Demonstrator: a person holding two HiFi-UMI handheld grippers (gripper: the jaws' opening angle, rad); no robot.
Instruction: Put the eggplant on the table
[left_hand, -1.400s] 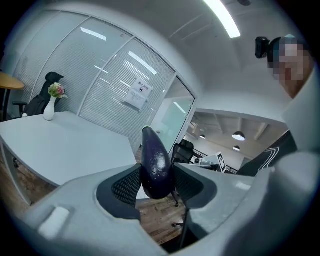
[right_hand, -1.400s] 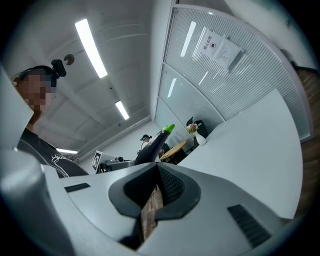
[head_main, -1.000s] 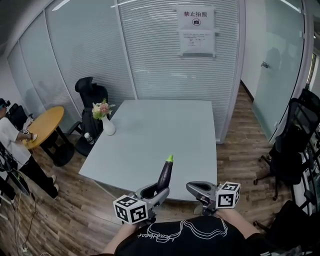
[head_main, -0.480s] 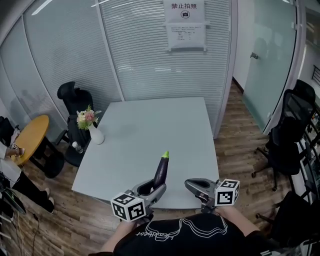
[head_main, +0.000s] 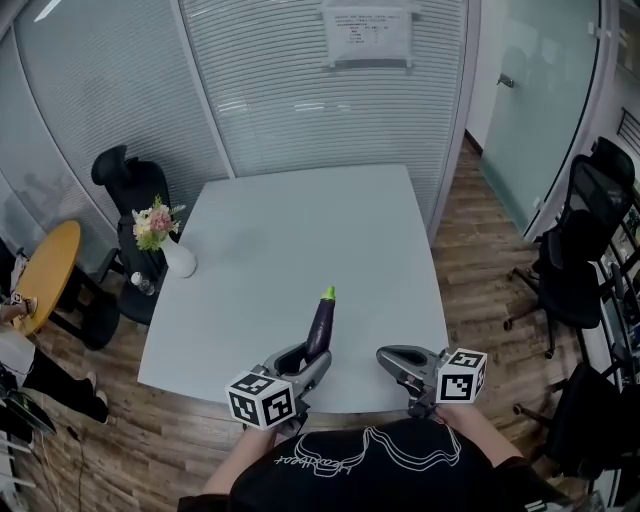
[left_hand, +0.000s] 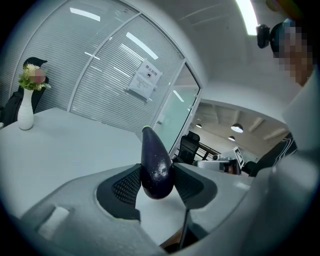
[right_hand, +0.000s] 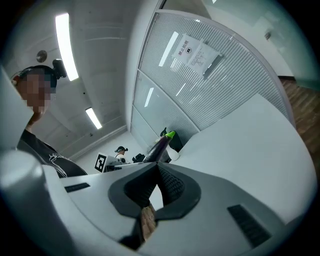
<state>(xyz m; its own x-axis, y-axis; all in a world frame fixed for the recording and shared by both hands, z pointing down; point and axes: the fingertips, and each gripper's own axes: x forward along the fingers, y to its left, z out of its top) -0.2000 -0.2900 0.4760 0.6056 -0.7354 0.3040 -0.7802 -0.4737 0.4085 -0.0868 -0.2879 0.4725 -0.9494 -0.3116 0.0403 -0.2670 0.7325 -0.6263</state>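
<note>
Worktop (head_main: 300, 230): pale grey and square; its near edge lies under both tools
Vase (head_main: 178, 258): white, upright, holding flowers; stands at the worktop's left edge, well apart from the tools
Left tool (head_main: 303, 362): jaws clamped on the eggplant's thick lower end, above the worktop's near edge
Right tool (head_main: 392, 362): jaws together, nothing between them (it is near the left one)
Eggplant (head_main: 320, 322): dark purple, held clear of the worktop; green stem end tilted away from the person

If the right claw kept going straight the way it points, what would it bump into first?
Probably the eggplant held in the left claw; it sits just beyond the right claw, though depth is hard to judge.
</note>
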